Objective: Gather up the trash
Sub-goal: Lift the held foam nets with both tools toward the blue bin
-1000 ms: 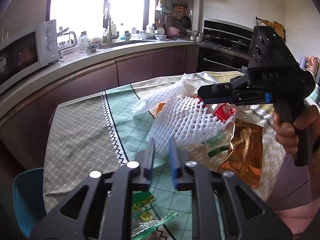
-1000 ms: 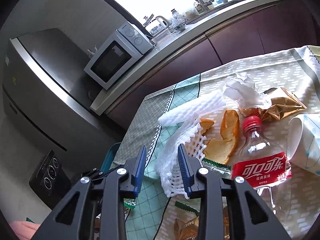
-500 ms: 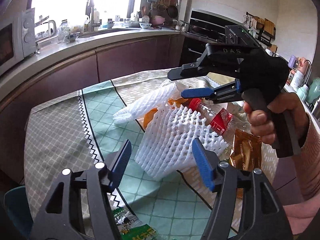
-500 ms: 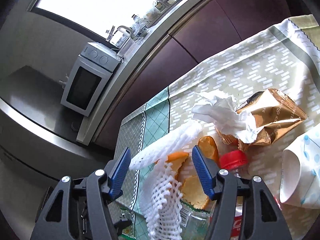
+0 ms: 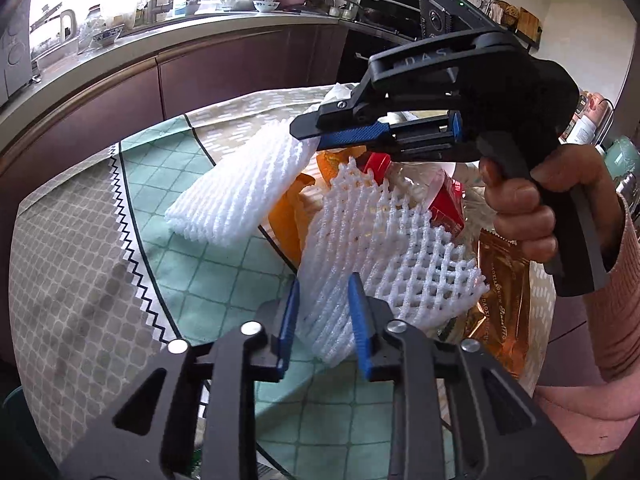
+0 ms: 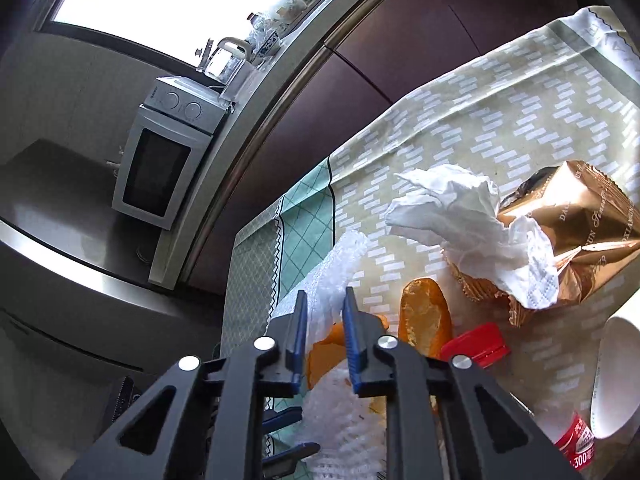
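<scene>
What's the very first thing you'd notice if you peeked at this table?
Two white foam nets: a stretched one in the middle of the trash pile, with the left gripper closing on its near end, and a tighter one lying further back, with the right gripper closing on its tip. Behind them, bright orange peel and a red bottle cap sit by a shiny gold wrapper under a crumpled tissue.
</scene>
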Demonstrator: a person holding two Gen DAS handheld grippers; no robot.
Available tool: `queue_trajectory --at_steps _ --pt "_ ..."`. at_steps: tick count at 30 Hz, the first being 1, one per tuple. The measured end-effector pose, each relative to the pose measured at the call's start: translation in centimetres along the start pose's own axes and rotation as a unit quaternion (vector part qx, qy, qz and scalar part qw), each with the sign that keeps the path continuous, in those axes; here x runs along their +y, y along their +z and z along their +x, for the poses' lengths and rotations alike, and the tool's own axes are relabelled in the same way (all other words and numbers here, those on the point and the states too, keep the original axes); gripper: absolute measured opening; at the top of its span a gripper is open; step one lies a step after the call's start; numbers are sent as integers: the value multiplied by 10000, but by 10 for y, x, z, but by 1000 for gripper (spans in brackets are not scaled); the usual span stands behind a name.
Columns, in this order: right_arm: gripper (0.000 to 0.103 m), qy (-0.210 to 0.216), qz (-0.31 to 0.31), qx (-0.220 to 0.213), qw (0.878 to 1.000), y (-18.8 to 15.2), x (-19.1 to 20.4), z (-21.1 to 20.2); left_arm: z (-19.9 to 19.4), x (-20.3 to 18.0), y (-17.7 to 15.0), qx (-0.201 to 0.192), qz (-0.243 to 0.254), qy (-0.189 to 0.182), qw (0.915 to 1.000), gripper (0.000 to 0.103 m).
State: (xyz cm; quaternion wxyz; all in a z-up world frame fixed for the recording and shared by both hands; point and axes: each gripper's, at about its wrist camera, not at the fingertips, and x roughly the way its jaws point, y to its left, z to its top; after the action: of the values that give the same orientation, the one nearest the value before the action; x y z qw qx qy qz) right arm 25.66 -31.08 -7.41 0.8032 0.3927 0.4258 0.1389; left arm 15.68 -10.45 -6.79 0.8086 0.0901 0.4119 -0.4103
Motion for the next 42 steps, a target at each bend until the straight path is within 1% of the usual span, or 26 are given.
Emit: queue_trajectory --at_steps 1,2,8,16,17,18,19,21,22,24,25,27,30,32,33,35,37,38,40,42 --pt "12 5 -53 -35 10000 -1 1 -1 -2 0 0 -40 -33 -46 10000 7" --pt "11 32 -103 -54 9999 -3 2 -2 -3 1 -1 -60 -66 -76 9999 0" --pt "10 198 -504 -346 9979 -9 20 -21 -20 -2 -6 -346 -161 -39 9993 1" --pt "10 345 -1040 -858 9903 -21 48 -62 -73 -6 -14 -955 -272 126 9950 1" --pt "10 352 -1076 -891 9896 -22 50 -65 -78 -7 -15 -989 -215 106 9948 1" --pt "10 331 -1098 -951 9888 -24 51 -68 -79 -6 -16 -946 -187 -27 9953 2" --pt "10 350 -1115 -995 9882 -25 51 -71 -78 -6 -17 -879 -164 -87 9960 18" --pt "10 420 -1107 -1061 9873 -28 51 -76 -74 -10 -21 -831 -7 184 9964 41" --pt "10 437 -1109 -1092 9868 -29 51 -79 -71 -16 -24 -793 172 157 9966 42" --pt "10 474 -1090 -1082 9870 -31 48 -82 -66 -29 -31 -766 498 250 9955 45" --pt "10 472 -1088 -1073 9871 -31 47 -82 -62 -37 -34 -767 710 303 9941 54" --pt "10 486 -1075 -1040 9876 -33 45 -82 -57 -55 -40 -832 1129 458 9891 64" --pt "10 515 -1045 -1044 9877 -35 41 -83 -42 -76 -43 -719 1573 598 9831 65" --pt "10 556 -1000 -1024 9881 -36 37 -83 -31 -84 -43 -619 1804 822 9782 65" --pt "10 569 -984 -1008 9884 -37 36 -82 -25 -86 -42 -534 1862 891 9770 65" --pt "10 620 -964 -981 9886 -38 33 -81 -12 -85 -39 -313 1856 1045 9765 51" --pt "10 651 -962 -970 9885 -40 32 -81 -2 -80 -36 -139 1737 1035 9792 32" --pt "10 677 -959 -962 9884 -40 31 -81 0 -77 -35 -113 1673 1029 9805 27" --pt "10 701 -966 -947 9883 -41 31 -81 -3 -71 -33 -164 1512 978 9835 12" --pt "10 740 -965 -930 9882 -42 31 -81 -10 -65 -31 -274 1346 937 9861 12"
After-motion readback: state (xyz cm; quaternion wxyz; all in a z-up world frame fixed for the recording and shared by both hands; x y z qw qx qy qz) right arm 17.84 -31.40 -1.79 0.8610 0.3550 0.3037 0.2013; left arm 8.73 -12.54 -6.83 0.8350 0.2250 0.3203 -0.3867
